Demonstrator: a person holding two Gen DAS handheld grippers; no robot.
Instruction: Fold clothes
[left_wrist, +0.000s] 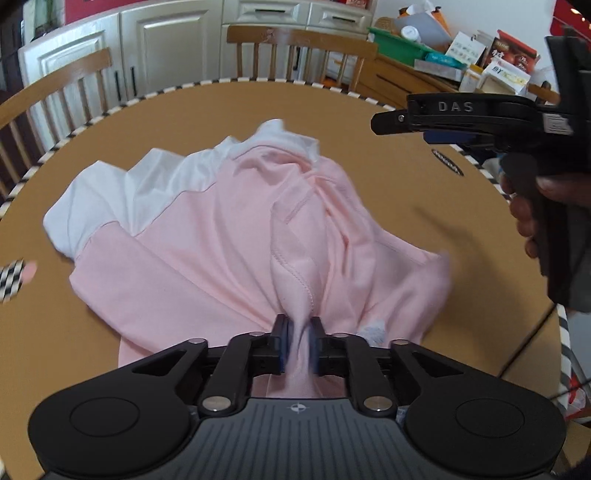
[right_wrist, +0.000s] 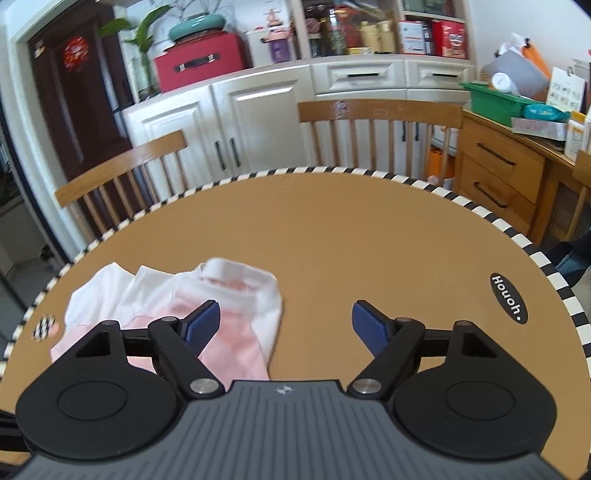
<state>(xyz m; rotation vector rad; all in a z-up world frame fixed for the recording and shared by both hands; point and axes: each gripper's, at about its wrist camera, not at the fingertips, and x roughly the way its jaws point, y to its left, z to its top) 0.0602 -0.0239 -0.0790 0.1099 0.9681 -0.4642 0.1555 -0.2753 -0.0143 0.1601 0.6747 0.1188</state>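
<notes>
Pinched between the blue pads of the left gripper (left_wrist: 298, 341), a bunched fold of a pink-and-white T-shirt (left_wrist: 221, 236) rises from the rest of the garment, the jaws clenched narrowly on the cloth. The left wrist view shows most of the shirt: pink body crumpled and ridged toward the jaws, white sleeve and shoulder panel spread to the far left, all lying on a round tan table (left_wrist: 369, 122) edged in black-and-white stripes. Only this view catches the right gripper from the side, held above the table's right edge by a hand (left_wrist: 524, 218) wrapped around its black handle.

The right wrist view shows the right gripper (right_wrist: 286, 325) with jaws spread wide and nothing between them, hovering over bare tabletop just to the right of the shirt. From here only the white collar end and a strip of pink appear, partly hidden behind the left finger (right_wrist: 203, 325). This view alone takes in a black oval label (right_wrist: 509, 298) near the table's right rim, two wooden chairs (right_wrist: 380, 125) behind the table, and cream cabinets (right_wrist: 258, 122) under cluttered shelves
</notes>
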